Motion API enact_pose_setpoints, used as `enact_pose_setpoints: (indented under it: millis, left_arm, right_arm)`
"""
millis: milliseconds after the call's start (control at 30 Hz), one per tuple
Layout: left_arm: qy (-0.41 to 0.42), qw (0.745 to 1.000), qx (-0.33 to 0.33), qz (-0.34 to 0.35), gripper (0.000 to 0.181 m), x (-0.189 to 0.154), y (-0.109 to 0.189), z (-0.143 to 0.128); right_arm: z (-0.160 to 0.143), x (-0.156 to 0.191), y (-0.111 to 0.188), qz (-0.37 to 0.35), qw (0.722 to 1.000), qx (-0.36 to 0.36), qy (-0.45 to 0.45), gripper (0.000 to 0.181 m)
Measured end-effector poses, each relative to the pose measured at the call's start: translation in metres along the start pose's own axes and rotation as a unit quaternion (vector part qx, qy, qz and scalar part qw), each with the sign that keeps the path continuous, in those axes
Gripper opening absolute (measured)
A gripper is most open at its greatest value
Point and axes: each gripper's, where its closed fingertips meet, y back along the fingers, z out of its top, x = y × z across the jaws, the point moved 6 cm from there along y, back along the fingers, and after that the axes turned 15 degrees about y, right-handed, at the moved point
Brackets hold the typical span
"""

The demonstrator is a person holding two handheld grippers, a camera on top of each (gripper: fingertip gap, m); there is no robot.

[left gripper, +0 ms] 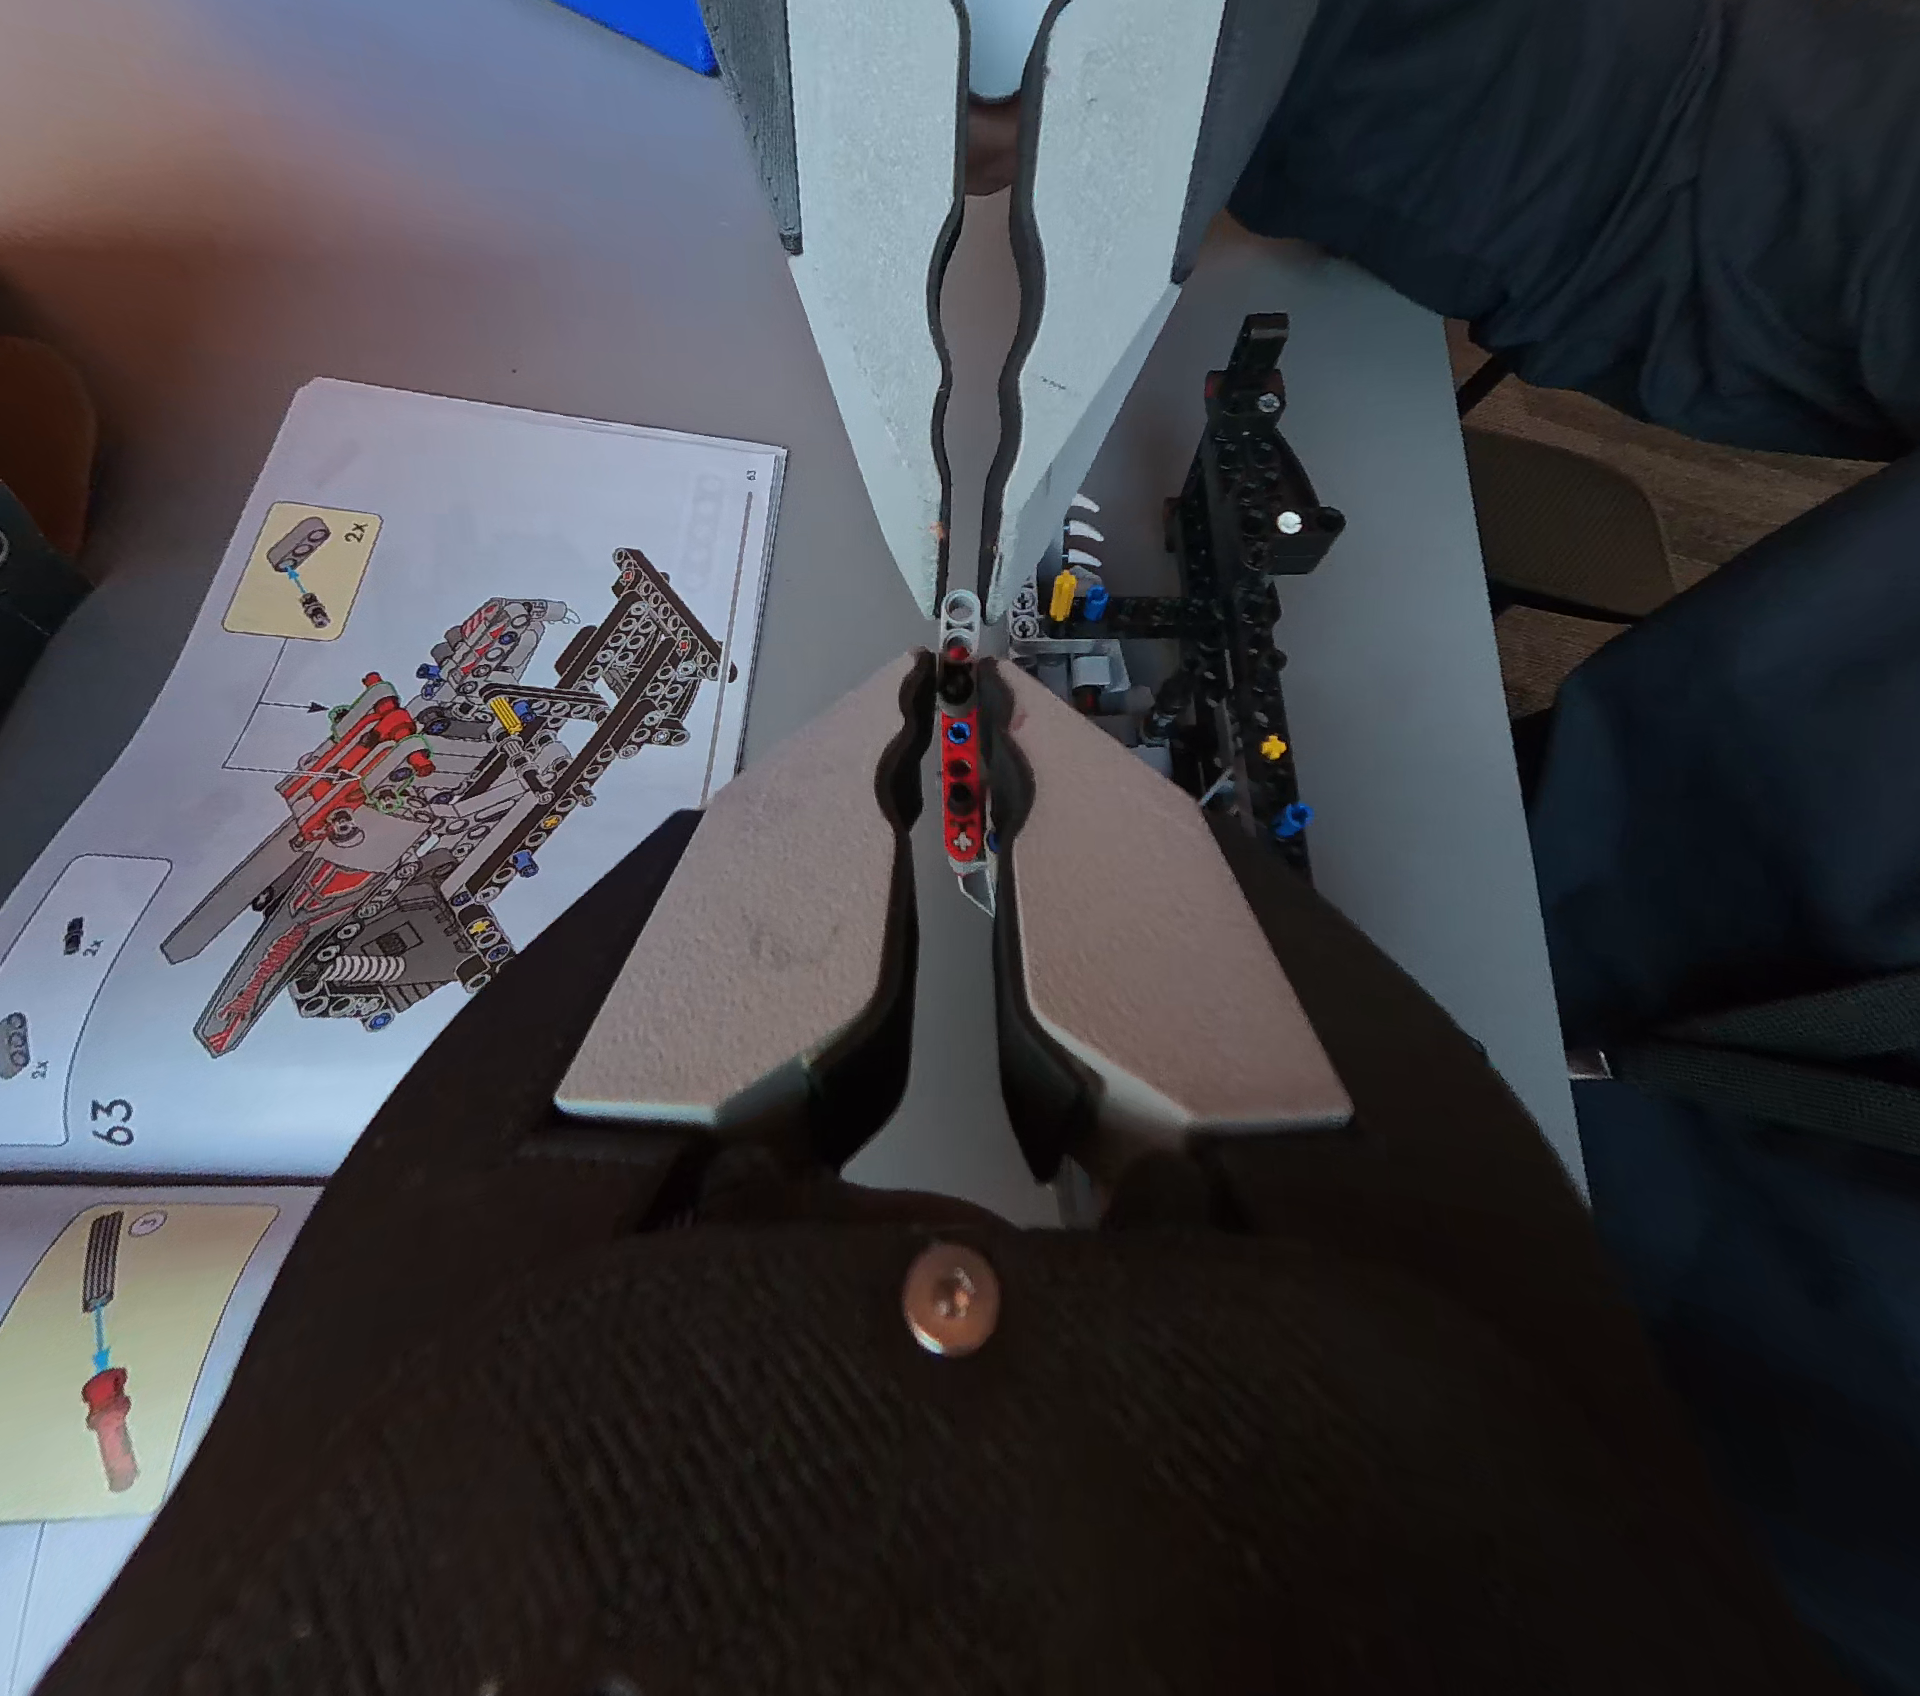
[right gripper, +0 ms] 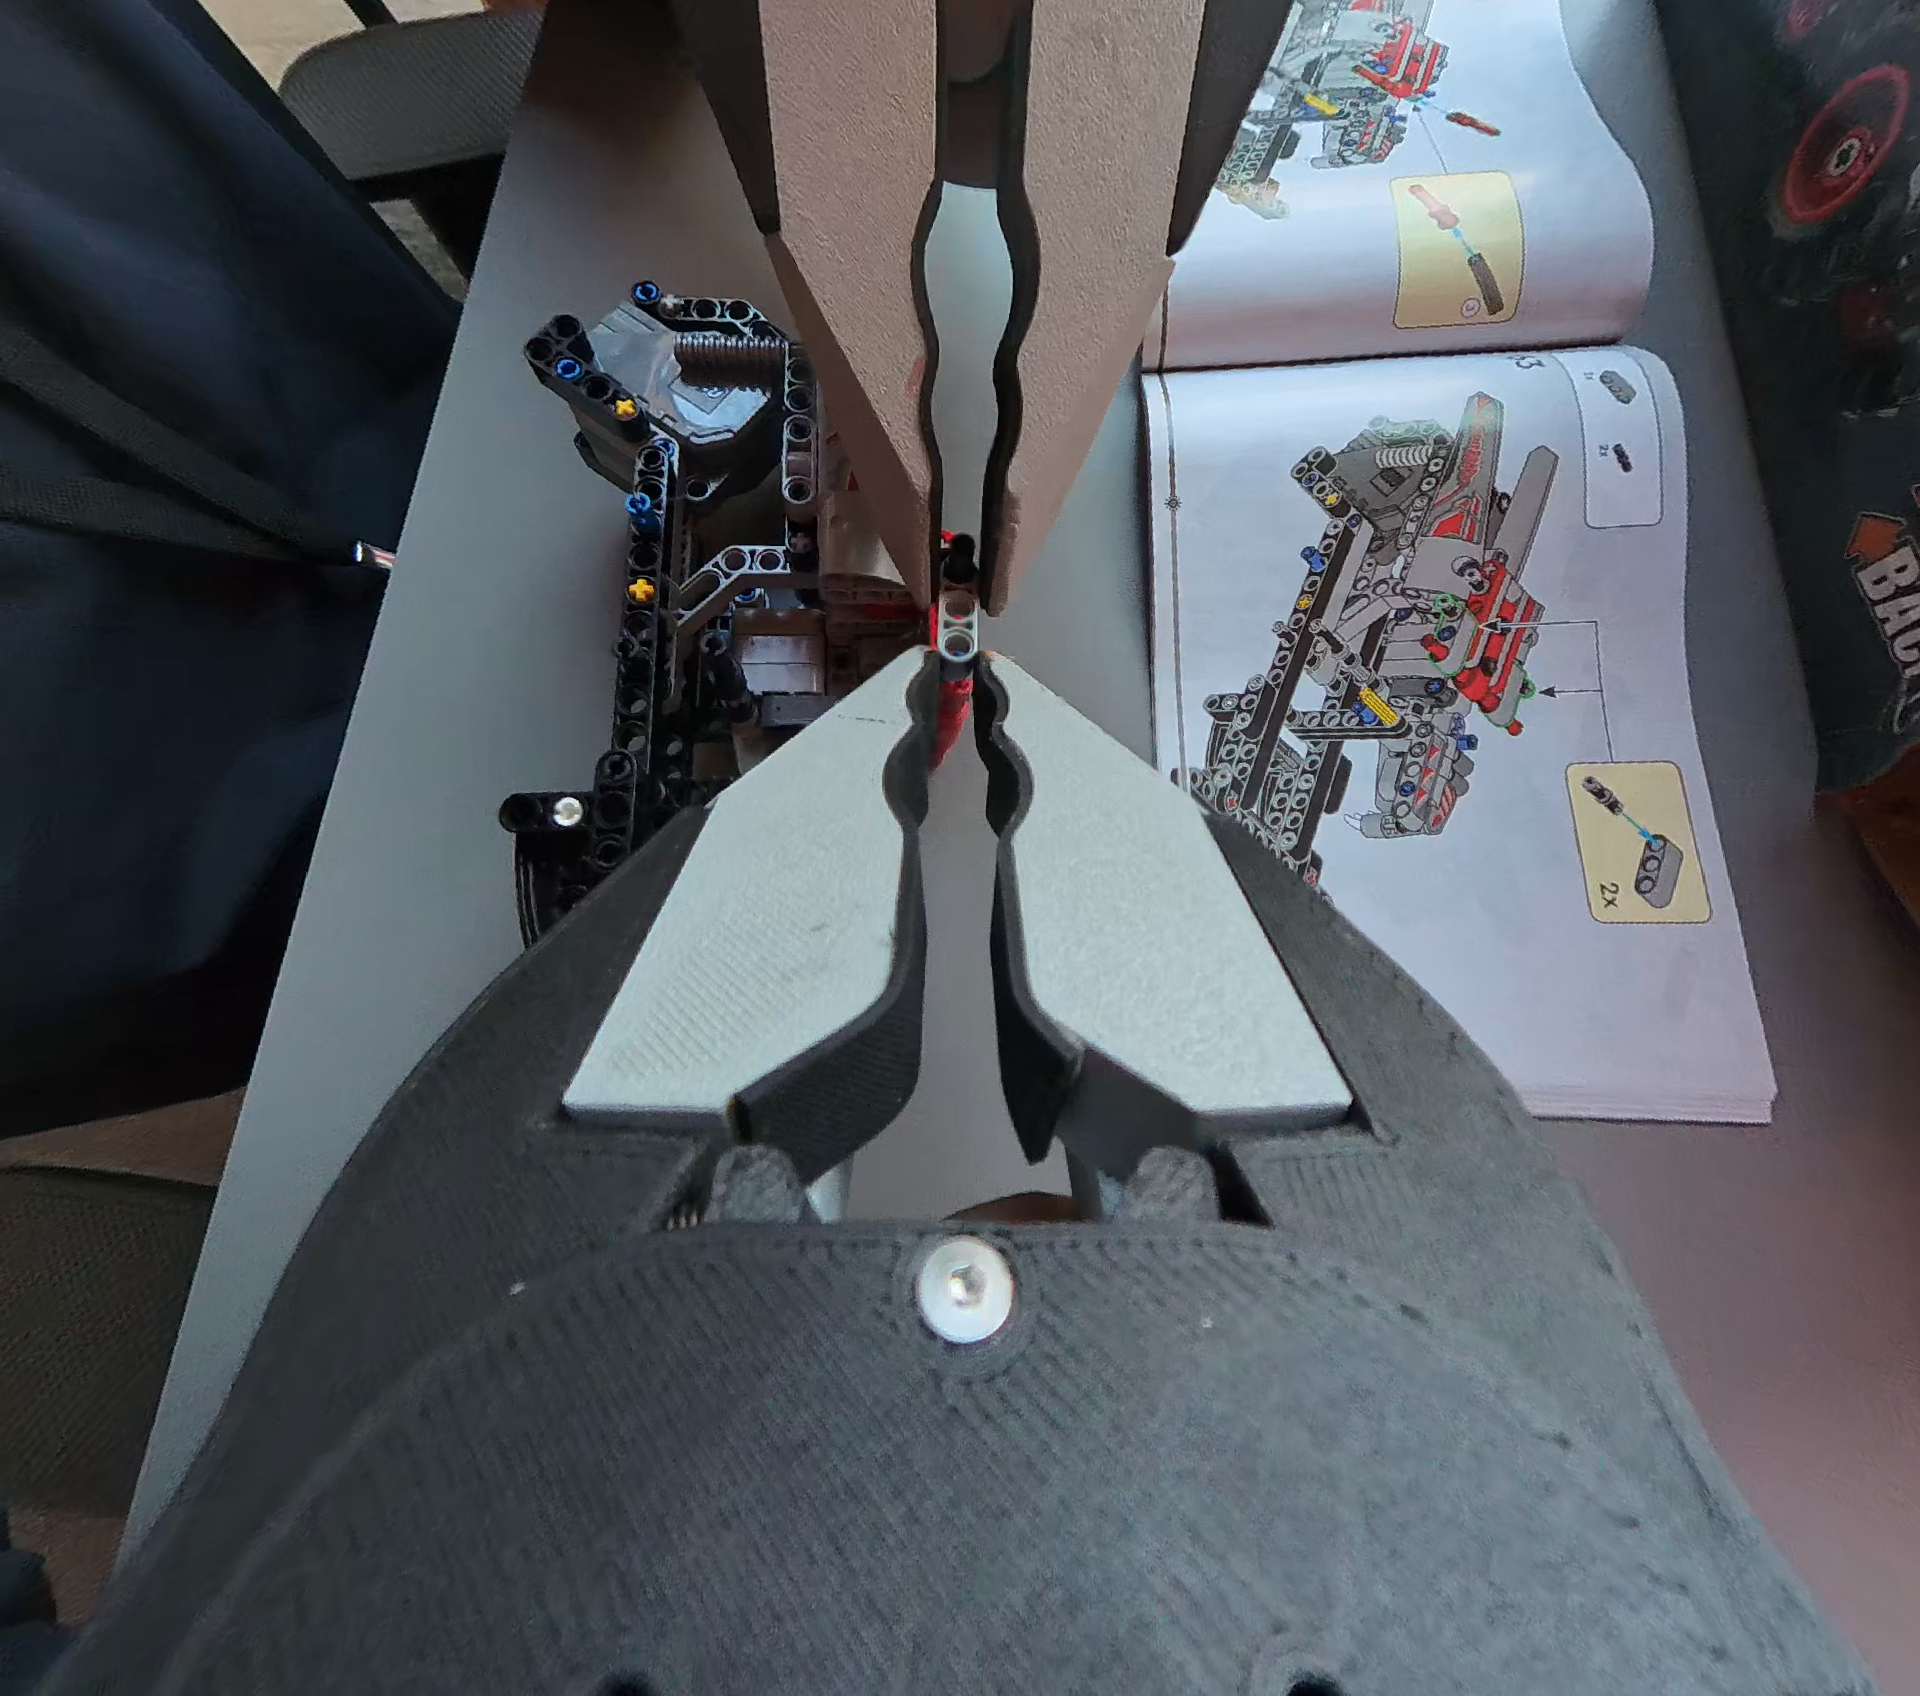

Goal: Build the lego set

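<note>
The left gripper (left gripper: 956,690) has its fingers closed to a narrow gap on a red beam (left gripper: 961,789), which lies lengthwise between them. The right gripper (right gripper: 956,670) meets it tip to tip, its fingers also nearly closed, pinching a small light-grey connector (right gripper: 958,623) by its near end. The connector stands between the two sets of fingertips, touching the end of the red beam; a black pin (right gripper: 961,555) shows at its far end. This opposed hold probably serves to press the two parts together on one line, each gripper bracing against the other's push.

Both parts are held clear above the bench (left gripper: 582,275). The partly built black chassis (right gripper: 665,566) lies on the bench directly below and to the left in the right wrist view, near enough to receive the sub-assembly. The open instruction booklet (right gripper: 1455,711) lies flat to the right in that view, its pages facing up for reference. A dark printed box (right gripper: 1808,212) sits beyond it at the far right.
</note>
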Motion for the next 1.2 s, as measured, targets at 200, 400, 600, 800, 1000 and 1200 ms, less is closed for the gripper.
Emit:
enact_pose_setpoints:
  millis: [200, 400, 600, 800, 1000, 1200]
  left_arm:
    - [-0.001, 1.000, -0.002, -0.001, 0.004, -0.001, -0.002, 0.000]
    - [-0.003, 1.000, 0.000, 0.006, 0.004, -0.001, -0.003, -0.003]
    - [0.001, 1.000, 0.005, 0.007, 0.004, -0.002, -0.005, -0.005]
    - [0.005, 1.000, 0.005, 0.014, 0.004, 0.000, -0.007, -0.004]
    - [0.008, 1.000, 0.008, 0.011, 0.004, 0.002, -0.006, -0.004]
    - [0.005, 1.000, 0.008, 0.010, 0.004, 0.001, -0.006, -0.002]
  right_arm:
    - [0.000, 0.000, 0.000, -0.001, 1.000, -0.010, 0.000, 0.003]
    - [-0.005, 0.000, 0.000, 0.003, 1.000, -0.021, -0.021, 0.004]
    - [-0.018, 0.002, -0.002, -0.002, 1.000, -0.017, -0.022, 0.010]
    - [-0.019, 0.003, -0.013, 0.016, 1.000, -0.015, -0.018, 0.003]
    - [-0.019, 0.004, -0.014, 0.014, 1.000, -0.016, -0.012, 0.000]
    - [-0.019, 0.004, -0.010, 0.007, 1.000, -0.013, -0.010, 0.000]
